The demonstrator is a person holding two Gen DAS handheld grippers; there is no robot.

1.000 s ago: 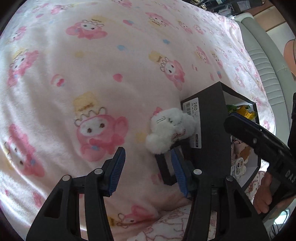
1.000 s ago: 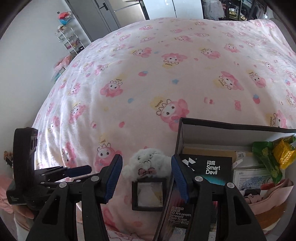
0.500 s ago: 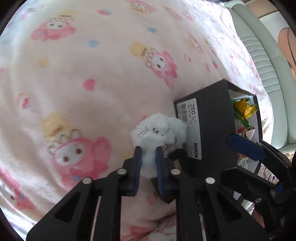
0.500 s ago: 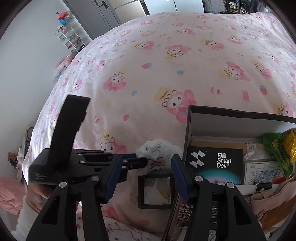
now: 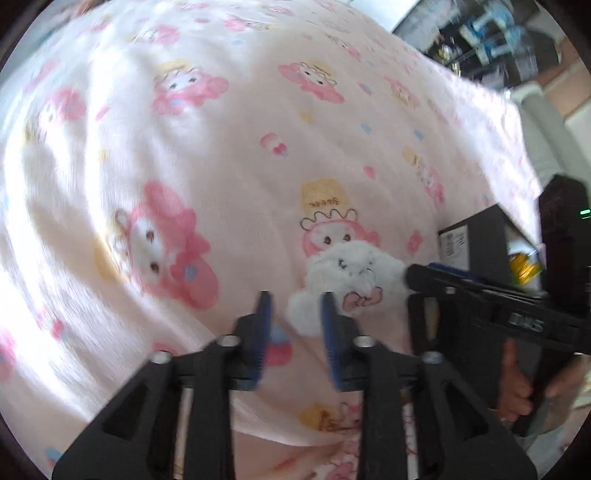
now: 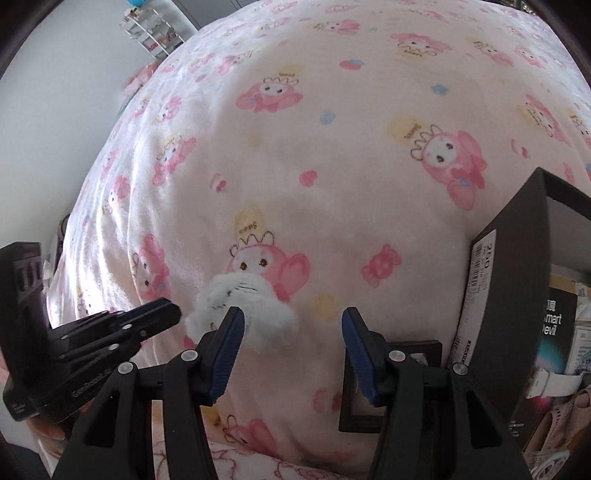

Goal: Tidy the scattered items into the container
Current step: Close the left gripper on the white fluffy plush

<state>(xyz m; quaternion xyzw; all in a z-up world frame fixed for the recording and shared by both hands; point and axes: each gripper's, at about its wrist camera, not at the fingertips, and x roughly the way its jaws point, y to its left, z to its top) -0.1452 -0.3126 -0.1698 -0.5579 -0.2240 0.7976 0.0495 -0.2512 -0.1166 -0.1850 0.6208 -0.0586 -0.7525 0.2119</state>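
Left gripper (image 5: 295, 317) low over the blanket (image 5: 229, 155), jaws part-open and opening, nothing pinched between the blue pads (image 5: 327, 325); only bare blanket in the gap. Plush (image 5: 351, 273) lying on the blanket just past the right-hand pad, a white fluffy toy with a pink bow (edge tucked behind that pad, contact not clear through the blur). Right of the plush, the other gripper's fingertip close beside it, and a hand (image 5: 517, 387) on its handle at the lower right.

Right gripper (image 6: 291, 343) tilted down over the blanket (image 6: 332, 110), fingers spread wide and empty. Plush (image 6: 240, 314) just past the left pad (image 6: 225, 354), outside the gap, partly hidden by it. Left gripper (image 6: 162, 314) reaching in from the left, tip near the plush. Small black frame (image 6: 428, 350) flat on the blanket behind the right pad, close against the box (image 6: 517, 266). Box standing at the right edge, black, barcode label on its near end, open top showing a Smart Devil package (image 6: 554, 325) and other bits inside. Farther off, patterned blanket rising to a white wall and a wire rack (image 6: 147, 29) at top left.
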